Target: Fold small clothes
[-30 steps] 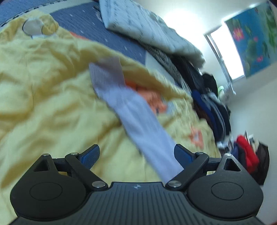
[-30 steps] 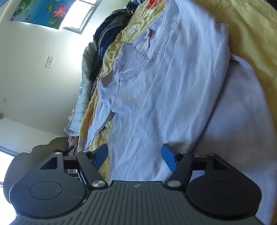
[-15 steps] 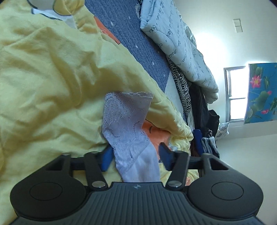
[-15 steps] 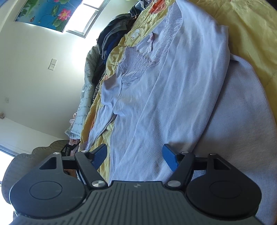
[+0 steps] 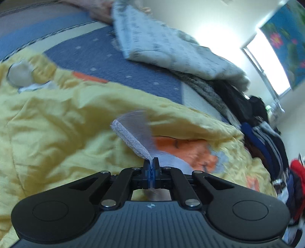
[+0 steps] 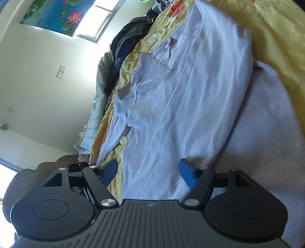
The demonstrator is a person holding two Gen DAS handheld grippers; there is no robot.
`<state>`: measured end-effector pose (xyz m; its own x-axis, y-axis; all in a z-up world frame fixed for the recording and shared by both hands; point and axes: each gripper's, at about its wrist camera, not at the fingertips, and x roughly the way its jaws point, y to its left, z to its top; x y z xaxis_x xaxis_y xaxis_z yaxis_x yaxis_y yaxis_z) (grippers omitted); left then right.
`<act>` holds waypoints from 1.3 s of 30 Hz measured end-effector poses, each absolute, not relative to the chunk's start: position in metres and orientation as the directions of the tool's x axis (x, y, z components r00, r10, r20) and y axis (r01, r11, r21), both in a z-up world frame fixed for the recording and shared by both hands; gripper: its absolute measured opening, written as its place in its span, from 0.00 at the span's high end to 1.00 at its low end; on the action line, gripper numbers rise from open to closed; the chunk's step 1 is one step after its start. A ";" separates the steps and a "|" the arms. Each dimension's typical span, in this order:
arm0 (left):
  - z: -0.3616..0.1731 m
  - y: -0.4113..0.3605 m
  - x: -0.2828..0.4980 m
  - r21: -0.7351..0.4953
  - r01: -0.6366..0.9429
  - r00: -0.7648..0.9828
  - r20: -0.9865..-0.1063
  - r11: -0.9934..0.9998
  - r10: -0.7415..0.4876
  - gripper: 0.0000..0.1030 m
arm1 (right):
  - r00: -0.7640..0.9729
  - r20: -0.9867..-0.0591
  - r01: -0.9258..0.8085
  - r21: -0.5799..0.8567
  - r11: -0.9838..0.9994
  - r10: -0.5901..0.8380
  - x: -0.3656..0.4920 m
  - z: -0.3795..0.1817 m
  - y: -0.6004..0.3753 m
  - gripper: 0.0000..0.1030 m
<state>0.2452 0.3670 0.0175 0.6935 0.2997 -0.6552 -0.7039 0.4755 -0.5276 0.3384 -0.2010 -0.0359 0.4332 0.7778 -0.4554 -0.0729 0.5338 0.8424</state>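
A pale lilac top [image 6: 181,106] with a lace neckline lies spread on a yellow quilt [image 6: 272,38]. In the left wrist view its lace-cuffed sleeve [image 5: 133,133] is pinched between the blue pads of my left gripper [image 5: 151,167], which is shut on it; the cuff stands up, blurred, above the quilt [image 5: 57,133]. In the right wrist view my right gripper [image 6: 148,171] is open, its blue pads standing on either side of the top's lower body without pressing it. A grey ribbed garment [image 6: 263,133] lies under the top at the right.
A folded printed blanket [image 5: 171,49] and a dark clothes pile [image 5: 263,129] lie along the bed's far side on a blue cover [image 5: 114,70]. A window [image 6: 101,24] and flower picture [image 6: 57,15] are on the wall. A dark wooden headboard [image 6: 28,177] shows at lower left.
My left gripper went from wide open around the sleeve to shut on its cuff end, and moved across the quilt. The right gripper stayed put, open.
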 end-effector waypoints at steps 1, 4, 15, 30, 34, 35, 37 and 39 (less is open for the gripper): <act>0.027 0.355 0.247 -0.512 -0.681 0.710 -0.638 0.523 0.299 0.99 | 0.433 -0.453 -0.074 0.844 0.532 0.779 0.338 -0.036 -0.201 0.27; 0.064 0.302 0.253 -0.460 -0.546 0.790 -0.561 0.700 0.247 0.99 | 0.432 -0.449 -0.068 0.849 0.525 0.782 0.339 -0.037 -0.203 0.26; 0.062 0.004 0.205 -0.189 0.334 0.709 -0.596 0.923 -0.378 0.98 | 0.535 -0.239 0.117 0.971 0.209 0.810 0.340 -0.064 -0.240 0.26; 0.065 0.009 0.160 -0.204 0.424 0.661 -0.596 0.882 -0.455 0.25 | 0.466 -0.470 0.056 0.861 0.506 0.750 0.346 -0.025 -0.222 0.14; 0.065 0.018 0.144 -0.208 0.382 0.686 -0.589 0.900 -0.428 0.25 | 0.422 -0.629 -0.139 0.667 0.732 0.653 0.354 -0.001 -0.193 0.14; 0.064 0.021 0.142 -0.213 0.371 0.688 -0.591 0.904 -0.422 0.25 | 0.387 -0.650 -0.151 0.655 0.740 0.654 0.359 -0.003 -0.189 0.18; 0.062 0.026 0.139 -0.227 0.346 0.688 -0.598 0.910 -0.411 0.25 | 0.349 -0.650 -0.187 0.658 0.730 0.675 0.366 -0.004 -0.185 0.20; 0.061 0.032 0.138 -0.241 0.321 0.690 -0.603 0.916 -0.401 0.25 | 0.297 -0.660 -0.200 0.663 0.721 0.690 0.374 -0.002 -0.183 0.25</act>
<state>0.1379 0.0323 0.0605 0.6900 -0.4006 -0.6028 0.3211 0.9159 -0.2410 0.3742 -0.1831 -0.0018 0.2971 0.6898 -0.6602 -0.2001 0.7211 0.6634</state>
